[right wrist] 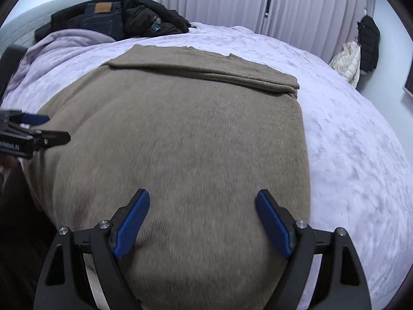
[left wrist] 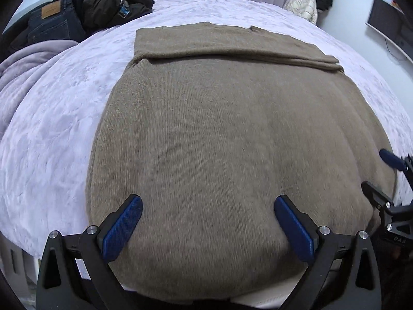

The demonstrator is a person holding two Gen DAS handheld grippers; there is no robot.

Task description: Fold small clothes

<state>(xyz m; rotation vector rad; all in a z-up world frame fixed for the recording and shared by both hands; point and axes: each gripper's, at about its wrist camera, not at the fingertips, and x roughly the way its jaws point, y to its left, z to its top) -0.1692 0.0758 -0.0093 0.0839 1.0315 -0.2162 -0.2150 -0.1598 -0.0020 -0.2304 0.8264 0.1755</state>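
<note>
A brown knit sweater [left wrist: 227, 134] lies flat on the lilac bed cover [left wrist: 51, 134], its sleeves folded across the far end. My left gripper [left wrist: 207, 202] hovers open over the sweater's near left part, nothing between its blue pads. In the right wrist view the same sweater [right wrist: 180, 134] fills the middle, and my right gripper [right wrist: 202, 196] stands open above its near right part, its pads clear of the cloth. The right gripper [left wrist: 387, 173] shows at the right edge of the left wrist view. The left gripper [right wrist: 41, 126] shows at the left edge of the right wrist view.
Dark jeans and a black jacket [left wrist: 85, 13] are piled at the far left of the bed beside a bunched lilac blanket [left wrist: 23, 72]. A cream padded coat [right wrist: 347, 60] and a black garment hang by the curtains. A monitor [left wrist: 387, 23] stands at the far right.
</note>
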